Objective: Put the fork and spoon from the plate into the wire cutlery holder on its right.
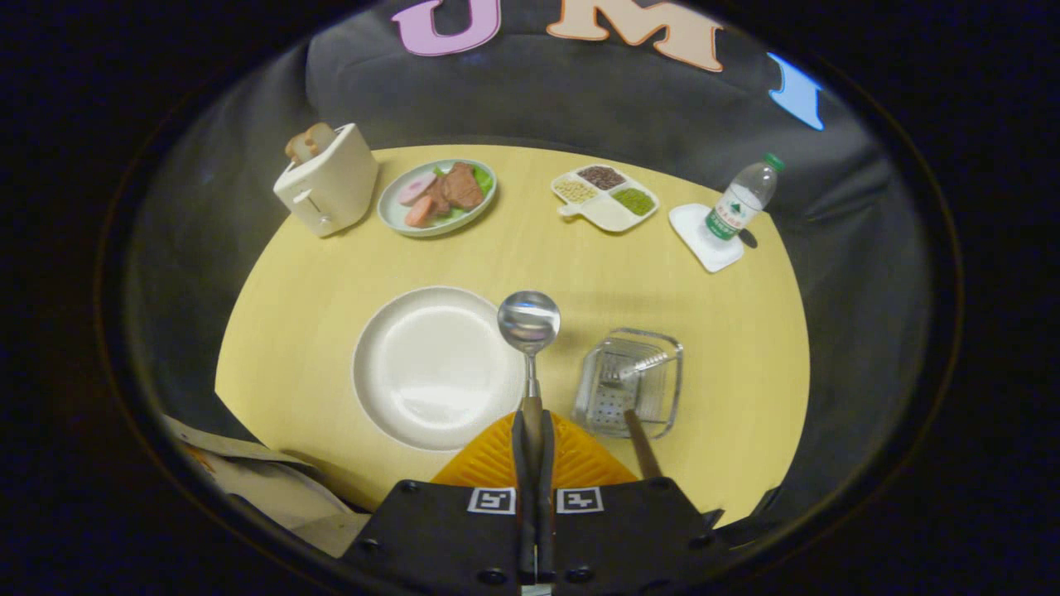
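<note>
My gripper [532, 430] is shut on the handle of the spoon [529, 321]. The spoon stands out ahead of the fingers, its shiny round bowl hanging over the right rim of the white plate [431, 364]. The plate lies bare on the round yellow table [315, 290], just left of the fingers. The wire cutlery holder [631, 382] stands to the right of the plate and of my fingers. The fork [638, 372] rests inside it, tines down in the holder and its brown handle leaning out toward me.
Beyond the plate stand a white toaster [327, 182] with bread, a dish of food [437, 197], a divided tray of grains [606, 199] and a water bottle [741, 203] on a white coaster. Papers [248, 476] lie below the table's near left edge.
</note>
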### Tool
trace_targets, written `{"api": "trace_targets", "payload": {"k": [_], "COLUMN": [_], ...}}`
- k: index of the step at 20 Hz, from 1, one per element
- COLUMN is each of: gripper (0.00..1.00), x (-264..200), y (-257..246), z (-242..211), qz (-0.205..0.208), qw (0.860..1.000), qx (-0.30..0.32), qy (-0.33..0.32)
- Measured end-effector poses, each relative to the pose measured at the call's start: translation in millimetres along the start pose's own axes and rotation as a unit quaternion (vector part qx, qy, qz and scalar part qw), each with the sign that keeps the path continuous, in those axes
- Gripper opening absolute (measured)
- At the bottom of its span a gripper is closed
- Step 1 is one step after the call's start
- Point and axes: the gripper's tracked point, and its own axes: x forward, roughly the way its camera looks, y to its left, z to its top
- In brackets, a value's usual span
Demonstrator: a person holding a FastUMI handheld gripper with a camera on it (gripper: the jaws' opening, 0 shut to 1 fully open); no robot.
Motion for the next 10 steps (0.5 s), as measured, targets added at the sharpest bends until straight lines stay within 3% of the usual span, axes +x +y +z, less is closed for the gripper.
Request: {"api": "trace_targets", "payload": {"k": [10], "gripper": [0.04], "x": [-0.9], "y": [-69.3], "z": [-18.1], "qz": [-0.03], "qw": [0.998], "qx": [0.035], "qy": [0.04]}}
